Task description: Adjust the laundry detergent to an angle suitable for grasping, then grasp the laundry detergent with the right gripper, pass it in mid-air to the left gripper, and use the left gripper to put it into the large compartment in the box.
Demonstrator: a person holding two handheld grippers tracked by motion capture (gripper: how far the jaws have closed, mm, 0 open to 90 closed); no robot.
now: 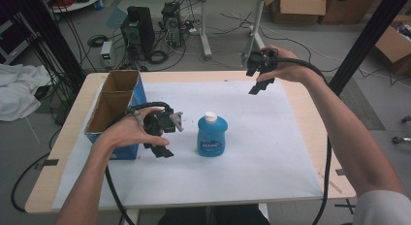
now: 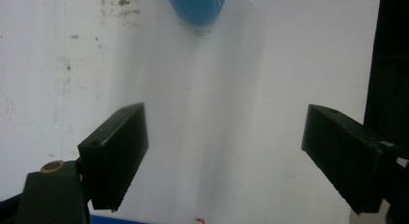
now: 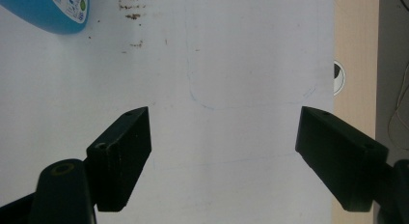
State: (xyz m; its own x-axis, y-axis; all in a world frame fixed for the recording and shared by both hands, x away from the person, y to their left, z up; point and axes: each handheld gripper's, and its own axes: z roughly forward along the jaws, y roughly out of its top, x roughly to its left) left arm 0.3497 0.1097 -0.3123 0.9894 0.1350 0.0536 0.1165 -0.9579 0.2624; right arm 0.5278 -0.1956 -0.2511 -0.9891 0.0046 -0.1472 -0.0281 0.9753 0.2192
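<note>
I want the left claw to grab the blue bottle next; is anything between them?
Nothing visible: the left claw, jaws open, sits beside the blue bottle, with bare white sheet between. The cardboard box lies on its other side.

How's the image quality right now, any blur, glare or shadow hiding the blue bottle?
High view: evenly lit, blue bottle sharp, no glare. Left gripper view: soft, a broad grey shadow down the white sheet, bottle cropped at the top edge. Right gripper view: bottle cropped in the corner, its label blurred.
</note>
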